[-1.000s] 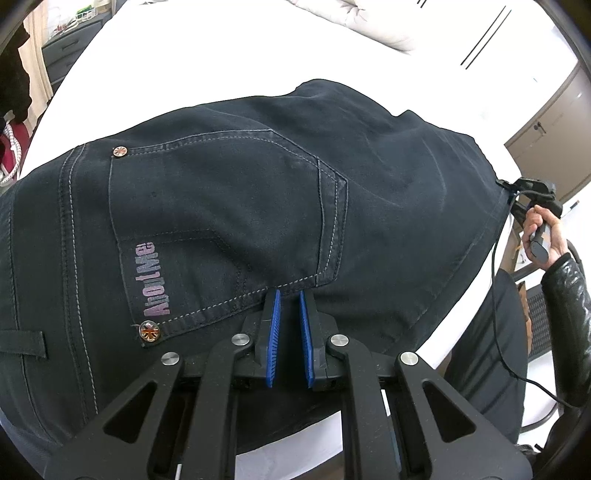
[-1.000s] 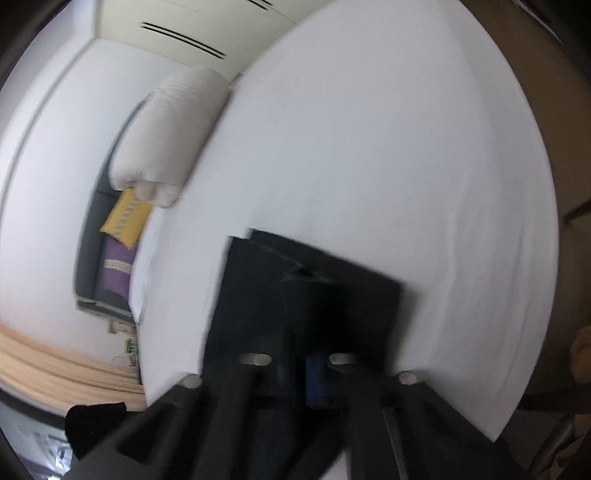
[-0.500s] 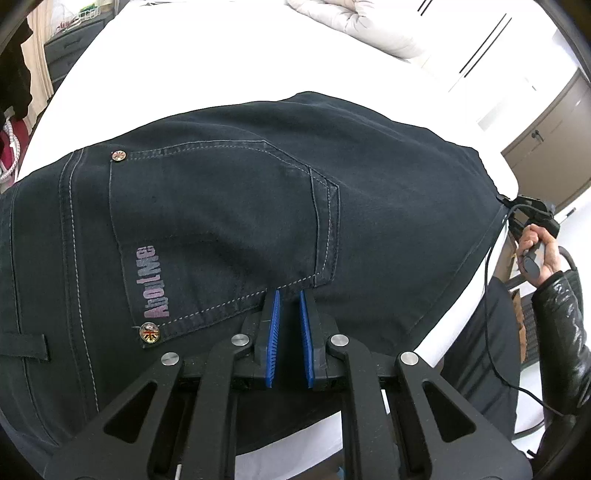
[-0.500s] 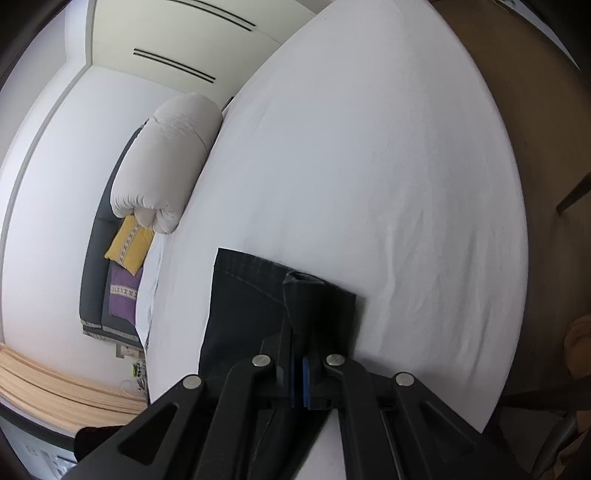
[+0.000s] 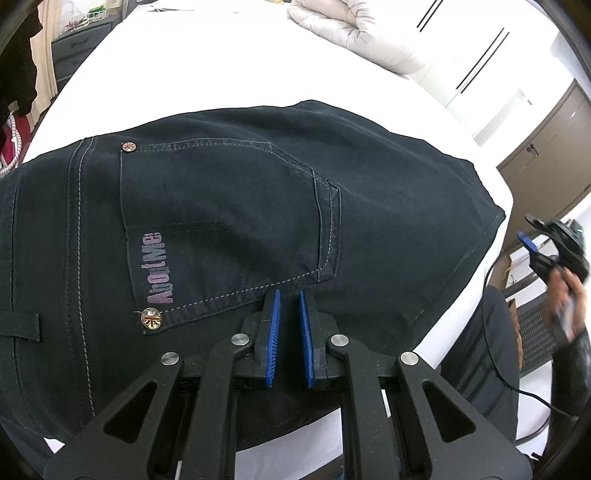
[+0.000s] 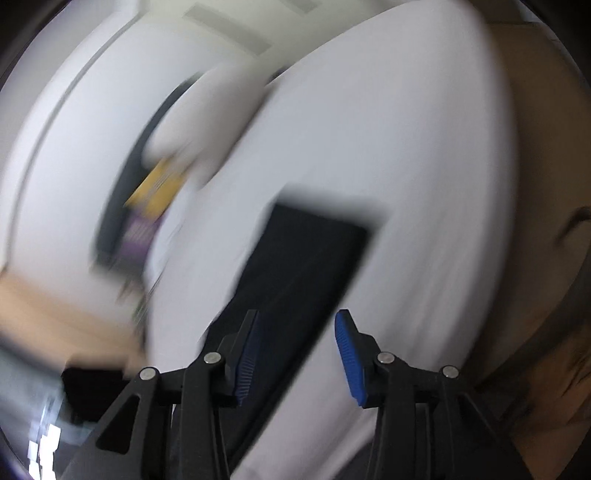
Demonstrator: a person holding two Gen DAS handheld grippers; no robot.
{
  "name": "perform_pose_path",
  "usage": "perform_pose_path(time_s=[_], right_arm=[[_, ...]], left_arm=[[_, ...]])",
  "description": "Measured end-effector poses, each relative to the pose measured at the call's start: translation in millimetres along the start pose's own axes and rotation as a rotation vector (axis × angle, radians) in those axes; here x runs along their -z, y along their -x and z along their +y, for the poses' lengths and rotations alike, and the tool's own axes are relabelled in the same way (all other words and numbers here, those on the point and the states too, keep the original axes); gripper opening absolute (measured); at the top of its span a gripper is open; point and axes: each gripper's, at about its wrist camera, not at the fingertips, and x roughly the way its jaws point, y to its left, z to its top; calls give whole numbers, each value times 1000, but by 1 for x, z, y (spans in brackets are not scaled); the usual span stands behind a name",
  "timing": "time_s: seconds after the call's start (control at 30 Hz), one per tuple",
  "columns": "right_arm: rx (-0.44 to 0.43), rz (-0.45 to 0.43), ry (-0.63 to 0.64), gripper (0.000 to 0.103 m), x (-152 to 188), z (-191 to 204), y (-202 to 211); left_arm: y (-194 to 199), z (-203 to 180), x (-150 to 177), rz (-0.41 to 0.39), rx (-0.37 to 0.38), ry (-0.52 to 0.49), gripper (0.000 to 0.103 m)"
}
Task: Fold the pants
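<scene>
Looks like mid-fold: the pants (image 5: 229, 206) lie flat on the white bed (image 5: 207, 66), pocket side up. Left gripper (image 5: 288, 295) hovers over the near edge, fingers narrow, gripping nothing. Right gripper (image 6: 295, 321) is spread wide and empty over the leg end. Next, grab an edge and fold over. The duvet (image 5: 354, 29) at the far end isn't in the way.

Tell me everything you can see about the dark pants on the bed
The pants are dark navy or black denim, lying flat on the white bed sheet, back side up. A back pocket shows pale contrast stitching, copper rivets at two corners and a faded pink logo. A belt loop sits at the waistband. The left gripper hovers just over the seat with a narrow gap between its blue pads. In the blurred right wrist view the leg end lies flat on the sheet.
</scene>
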Motion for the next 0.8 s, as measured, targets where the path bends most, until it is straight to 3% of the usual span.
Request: perform_pose_path(time_s=[0.1, 0.23, 0.33, 0.47, 0.73, 0.8], right_arm=[[-119, 197, 25, 46, 55, 37, -32], [-154, 369, 17, 46, 107, 61, -78], [-177, 452, -20, 52, 130, 68, -99], [-196, 510, -35, 56, 146, 77, -114], [-287, 496, -132, 55, 147, 78, -116], [-268, 506, -153, 55, 147, 74, -120]], left_arm=[[2, 0, 3, -6, 0, 3, 10], [4, 3, 6, -10, 14, 12, 10], [7, 7, 7, -12, 29, 20, 10], [9, 11, 7, -16, 39, 28, 10], [12, 15, 6, -16, 48, 31, 10], [12, 15, 6, -15, 48, 30, 10]])
